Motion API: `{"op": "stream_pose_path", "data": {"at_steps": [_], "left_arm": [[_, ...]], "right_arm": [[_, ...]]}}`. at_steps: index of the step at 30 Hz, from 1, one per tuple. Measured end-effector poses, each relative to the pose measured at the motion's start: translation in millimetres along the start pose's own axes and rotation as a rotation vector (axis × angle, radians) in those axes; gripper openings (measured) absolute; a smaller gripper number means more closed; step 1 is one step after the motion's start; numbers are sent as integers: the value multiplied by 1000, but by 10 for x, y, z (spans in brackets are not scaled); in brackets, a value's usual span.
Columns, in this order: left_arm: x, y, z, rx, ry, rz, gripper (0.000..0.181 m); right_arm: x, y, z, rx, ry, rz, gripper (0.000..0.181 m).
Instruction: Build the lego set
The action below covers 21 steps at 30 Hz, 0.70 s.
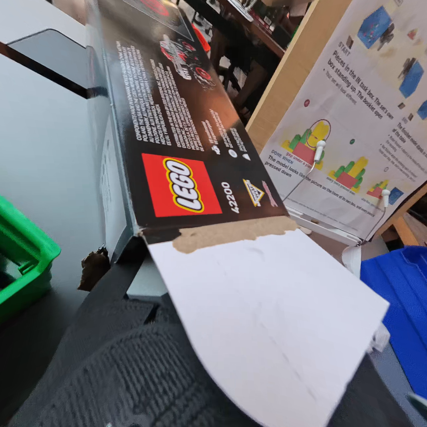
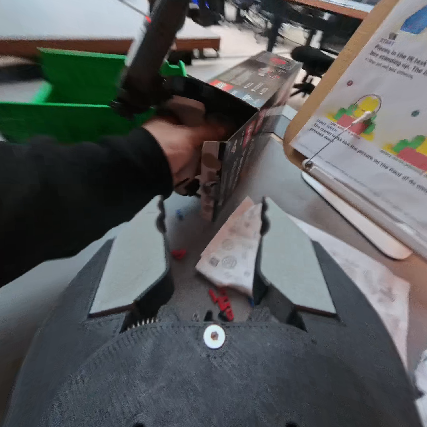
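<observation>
Left gripper (image 2: 198,129) grasps the box (image 1: 184,115) at its torn end; our right gripper (image 2: 212,221), jaws released, hovers over red pieces (image 2: 221,302) at six o'clock. We should tip slowly.

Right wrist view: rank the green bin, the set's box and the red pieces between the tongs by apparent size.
1. green bin
2. box, though nearness to the camera makes the top two unsure
3. red pieces, clearly smallest
</observation>
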<state>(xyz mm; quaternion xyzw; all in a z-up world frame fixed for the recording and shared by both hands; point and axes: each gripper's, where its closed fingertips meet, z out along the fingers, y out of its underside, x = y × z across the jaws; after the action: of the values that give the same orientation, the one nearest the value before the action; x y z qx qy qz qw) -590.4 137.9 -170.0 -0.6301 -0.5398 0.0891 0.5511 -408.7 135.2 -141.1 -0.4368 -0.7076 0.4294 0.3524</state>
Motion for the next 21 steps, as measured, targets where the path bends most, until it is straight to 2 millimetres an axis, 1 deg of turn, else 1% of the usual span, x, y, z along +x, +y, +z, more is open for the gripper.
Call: {"op": "stream_pose_path", "data": {"at_steps": [2, 3, 4, 5, 7, 9, 10, 12, 14, 17, 20, 21], "left_arm": [[4, -12, -13, -20, 4, 16, 143], [6, -12, -23, -26, 13, 19, 151], [27, 13, -20, -43, 39, 17, 147], [58, 72, -7, -83, 74, 20, 148], [43, 153, -23, -123, 91, 42, 149], [57, 195, -78, -136, 108, 62, 151], [74, 213, -115, -141, 119, 61, 150], [97, 232, -208, -146, 130, 41, 0], [131, 261, -304, -154, 132, 28, 0], [222, 304, -449, -141, 139, 59, 0], [244, 366, -646, -115, 137, 40, 0], [260, 417, -709, -109, 148, 23, 0]], "right_arm": [[11, 42, 324, -75, 22, -19, 79], [46, 102, 463, -120, 39, -6, 71], [45, 169, 581, -160, 29, 7, 71], [28, 217, 672, -184, 7, 21, 69], [83, 257, 781, -182, 15, 52, 47], [121, 275, 832, -168, 13, 71, 30], [160, 279, 841, -162, 28, 74, 29], [234, 283, 843, -157, 59, 81, 26], [275, 290, 843, -163, 73, 96, 24], [290, 289, 831, -186, 68, 122, 23], [336, 275, 810, -190, 76, 152, 23], [356, 277, 805, -195, 80, 168, 23]]}}
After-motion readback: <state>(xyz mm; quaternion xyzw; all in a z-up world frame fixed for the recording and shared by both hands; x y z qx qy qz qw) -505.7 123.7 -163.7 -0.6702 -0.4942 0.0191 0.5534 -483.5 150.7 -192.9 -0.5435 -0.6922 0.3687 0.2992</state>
